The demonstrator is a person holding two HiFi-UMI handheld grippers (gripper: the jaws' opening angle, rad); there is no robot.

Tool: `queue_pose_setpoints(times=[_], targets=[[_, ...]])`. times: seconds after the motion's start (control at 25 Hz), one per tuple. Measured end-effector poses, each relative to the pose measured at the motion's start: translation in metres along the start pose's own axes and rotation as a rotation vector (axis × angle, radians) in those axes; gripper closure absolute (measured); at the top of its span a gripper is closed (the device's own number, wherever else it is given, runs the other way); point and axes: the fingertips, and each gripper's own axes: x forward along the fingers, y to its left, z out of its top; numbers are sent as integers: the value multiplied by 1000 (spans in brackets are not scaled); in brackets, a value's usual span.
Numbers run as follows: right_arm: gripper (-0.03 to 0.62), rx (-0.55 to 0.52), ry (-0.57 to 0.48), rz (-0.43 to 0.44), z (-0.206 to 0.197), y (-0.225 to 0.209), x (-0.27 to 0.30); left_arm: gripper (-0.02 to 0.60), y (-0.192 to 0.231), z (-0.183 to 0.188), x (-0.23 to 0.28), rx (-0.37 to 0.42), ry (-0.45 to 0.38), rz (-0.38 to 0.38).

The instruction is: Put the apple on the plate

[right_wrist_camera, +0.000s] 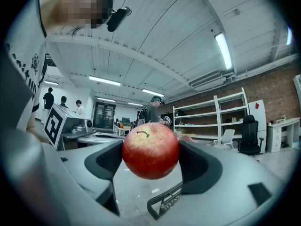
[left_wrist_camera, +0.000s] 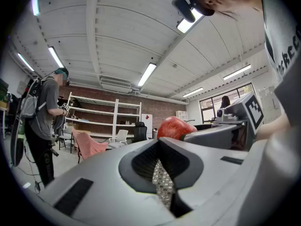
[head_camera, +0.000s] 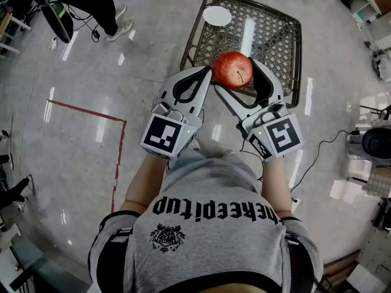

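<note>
Red apple in R hand-held gripper over mesh table w/ white plate

Head overhead; gripper views level, apparently sharing apple.

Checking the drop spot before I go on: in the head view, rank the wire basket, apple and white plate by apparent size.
Largest: wire basket.
Then: apple.
Smallest: white plate.
The apple is held up nearer the camera, so its edge over the plate is unsure.
</note>
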Motion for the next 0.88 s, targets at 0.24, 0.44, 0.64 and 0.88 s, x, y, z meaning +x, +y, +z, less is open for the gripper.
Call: queue_pose_setpoints(times=[0.24, 0.44, 0.64, 0.88], targets=[[230, -5, 2, -7, 0, 11, 6, 548, 8, -3, -11, 1, 8, -4], [230, -10, 6, -29, 5, 23, 10, 548, 18, 3, -25, 12, 1, -12], [231, -15, 17, -51, -6, 20, 14, 548, 26, -8, -22, 5, -1, -20], [227, 16, 22, -68, -7, 14, 25, 548, 38, -10, -18, 2, -4, -27]])
